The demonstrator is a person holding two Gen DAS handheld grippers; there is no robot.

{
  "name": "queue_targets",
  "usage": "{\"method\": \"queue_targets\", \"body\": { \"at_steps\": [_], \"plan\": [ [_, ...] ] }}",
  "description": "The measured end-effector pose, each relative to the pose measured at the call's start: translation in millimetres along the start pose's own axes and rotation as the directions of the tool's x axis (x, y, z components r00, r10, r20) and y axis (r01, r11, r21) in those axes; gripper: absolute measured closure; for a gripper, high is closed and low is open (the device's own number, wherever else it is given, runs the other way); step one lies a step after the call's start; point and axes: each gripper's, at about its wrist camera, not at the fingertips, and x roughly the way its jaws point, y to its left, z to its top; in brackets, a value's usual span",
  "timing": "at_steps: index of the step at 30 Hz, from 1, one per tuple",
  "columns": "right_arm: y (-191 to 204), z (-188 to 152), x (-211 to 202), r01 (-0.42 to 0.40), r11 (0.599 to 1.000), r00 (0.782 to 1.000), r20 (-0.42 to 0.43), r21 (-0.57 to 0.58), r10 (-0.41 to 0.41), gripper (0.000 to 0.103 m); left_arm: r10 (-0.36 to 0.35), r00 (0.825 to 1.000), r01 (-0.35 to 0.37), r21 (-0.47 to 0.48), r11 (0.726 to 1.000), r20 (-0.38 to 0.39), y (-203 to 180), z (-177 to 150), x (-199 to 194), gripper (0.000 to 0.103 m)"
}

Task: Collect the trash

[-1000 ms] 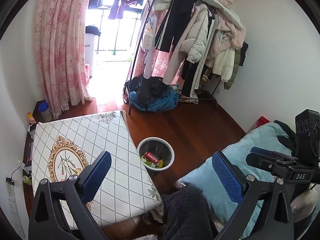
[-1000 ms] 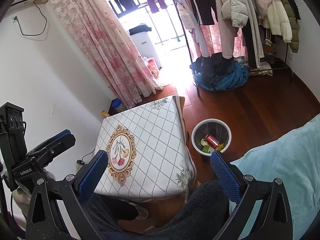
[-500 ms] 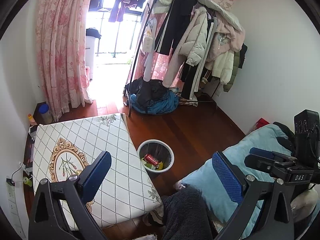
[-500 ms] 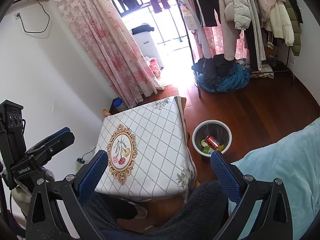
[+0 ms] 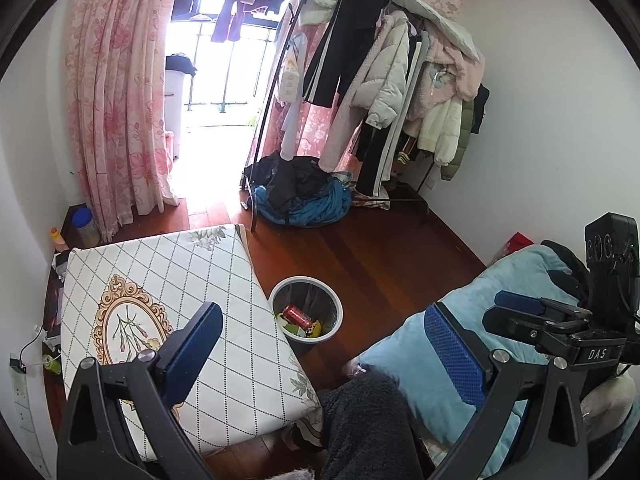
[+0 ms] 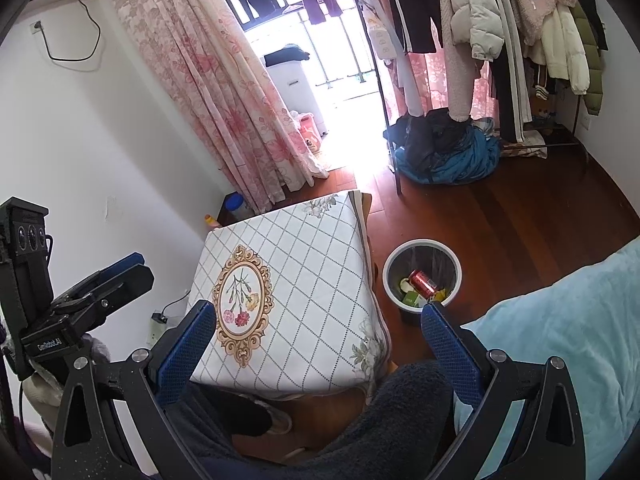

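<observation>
- We find the left gripper (image 5: pixel 320 356) with its two blue-padded fingers spread wide, holding nothing and touching nothing.
- We find the right gripper (image 6: pixel 318 344) likewise spread wide and empty, held above the person's dark fleece-clad knee (image 6: pixel 404 400).
- Readable writing: "DAS" on the black mount of the right gripper as seen from the left wrist view; "GenRobot.AI" on the mount of the left gripper as seen from the right wrist view.
- We count one round grey waste bin with a dark liner (image 6: pixel 422 246), standing on the reddish wooden floor (image 6: pixel 520 216) just beside the table edge.
- Inside the bin we count one red drinks can (image 6: pixel 421 282) lying on its side, among yellow-green and white scraps whose number we cannot tell.
- We count one table covered by a white diamond-patterned cloth with a gold-framed floral medallion (image 6: pixel 304 264); its top carries no loose items.
- One light blue blanket (image 6: pixel 568 340) lies to the right.
</observation>
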Motion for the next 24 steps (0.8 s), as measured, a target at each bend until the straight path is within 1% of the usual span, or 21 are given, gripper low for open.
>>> {"method": "queue_targets", "body": {
  "at_steps": [5, 24],
  "plan": [
    [-5.3, -0.4, -1.2, 0.007, 1.000, 1.000, 0.001, 0.000, -0.007, 0.000, -0.010, 1.000, 0.010, 0.001, 1.000, -0.002, -1.3, -0.3, 1.6, 0.000],
    [-4.1, -1.1, -4.3, 0.011, 1.000, 1.000, 0.002, -0.008, -0.011, 0.000, -0.014, 1.000, 0.014, 0.006, 1.000, 0.001, -4.3, 0.8, 0.3, 0.000]
  ]
}}
